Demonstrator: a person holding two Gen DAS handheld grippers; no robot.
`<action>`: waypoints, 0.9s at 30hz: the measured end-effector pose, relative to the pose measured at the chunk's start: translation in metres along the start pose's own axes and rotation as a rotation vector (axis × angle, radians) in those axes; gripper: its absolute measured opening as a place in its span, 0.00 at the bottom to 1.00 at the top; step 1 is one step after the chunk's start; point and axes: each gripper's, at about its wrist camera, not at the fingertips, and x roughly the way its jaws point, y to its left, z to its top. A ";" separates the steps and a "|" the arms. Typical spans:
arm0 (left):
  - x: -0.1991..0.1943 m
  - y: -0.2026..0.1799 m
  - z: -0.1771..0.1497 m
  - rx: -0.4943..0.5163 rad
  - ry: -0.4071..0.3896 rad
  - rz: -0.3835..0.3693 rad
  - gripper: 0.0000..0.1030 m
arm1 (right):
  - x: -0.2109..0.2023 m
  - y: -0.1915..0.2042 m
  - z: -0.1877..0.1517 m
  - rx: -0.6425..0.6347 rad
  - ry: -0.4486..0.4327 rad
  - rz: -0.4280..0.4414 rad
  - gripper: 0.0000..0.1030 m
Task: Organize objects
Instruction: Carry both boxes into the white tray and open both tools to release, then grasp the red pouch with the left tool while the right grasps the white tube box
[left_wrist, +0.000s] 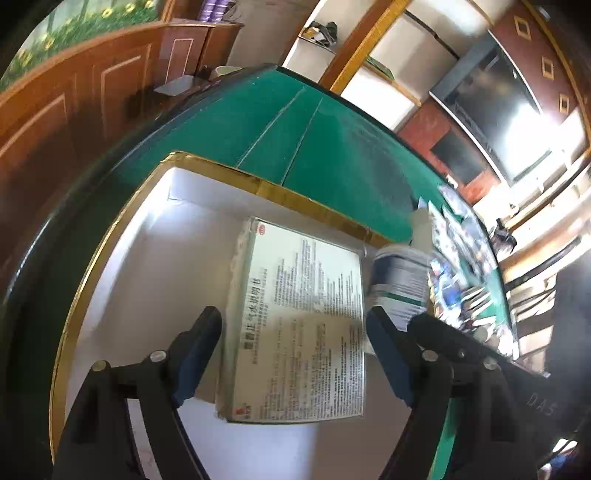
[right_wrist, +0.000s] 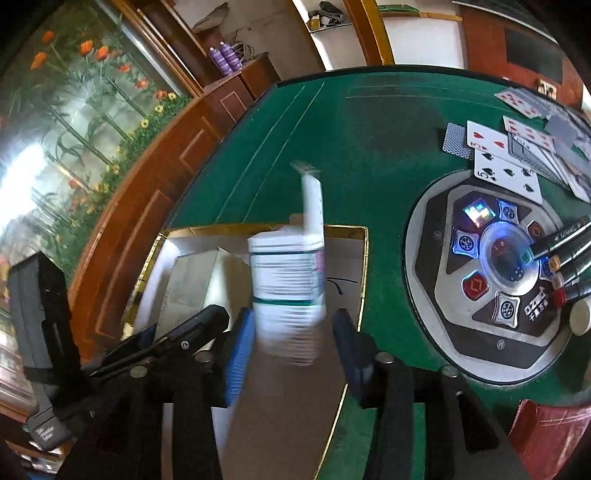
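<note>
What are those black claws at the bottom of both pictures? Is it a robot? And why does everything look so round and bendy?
There is no robot here: a person holds a pincher tool in each hand. Each tool carries a small camera with a very wide lens, which bends the picture. One picture looks along the left gripper, the other along the right gripper. On the green table sits a white box with a gold rim; nearby lie playing cards and markers. A flat carton lies in the box between the left gripper's open fingers. A blurred white spray bottle is upright between the right gripper's fingers, which do not seem to squeeze it.
</note>
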 end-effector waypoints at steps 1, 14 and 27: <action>-0.004 0.000 0.001 -0.022 -0.007 -0.010 0.79 | -0.002 -0.001 -0.001 0.008 -0.003 0.008 0.50; -0.097 -0.043 -0.021 0.044 -0.180 -0.081 0.90 | -0.165 -0.019 -0.028 -0.169 -0.323 -0.218 0.97; -0.009 -0.217 -0.123 0.509 0.046 -0.118 0.94 | -0.225 -0.228 -0.115 0.269 -0.478 -0.227 1.00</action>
